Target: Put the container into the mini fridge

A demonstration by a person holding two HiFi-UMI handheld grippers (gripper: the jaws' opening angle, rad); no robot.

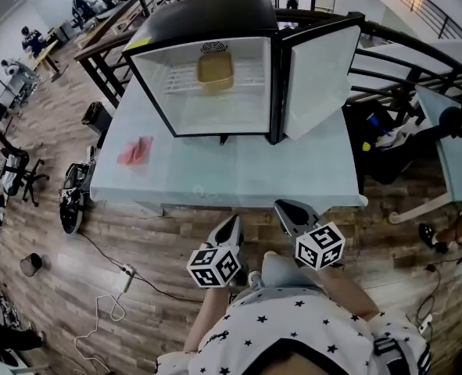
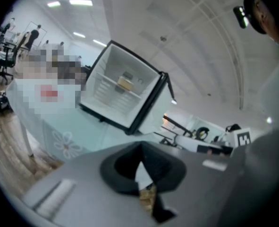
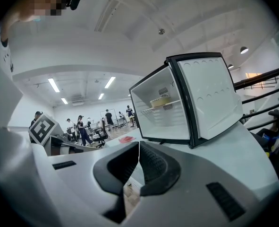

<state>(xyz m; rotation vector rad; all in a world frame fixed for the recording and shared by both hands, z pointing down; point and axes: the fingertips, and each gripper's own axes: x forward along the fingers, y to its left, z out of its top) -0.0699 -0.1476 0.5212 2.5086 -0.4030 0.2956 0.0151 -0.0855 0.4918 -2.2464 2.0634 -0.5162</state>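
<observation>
Container (image 1: 215, 70) in fridge (image 1: 207, 14), well apart from jaws

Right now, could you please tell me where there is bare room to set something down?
The table is bare along its front, from the pink item across to below the open door. Inside the mini fridge, the floor under the shelf is bare. Crowded: the shelf's middle, where the container sits.
</observation>
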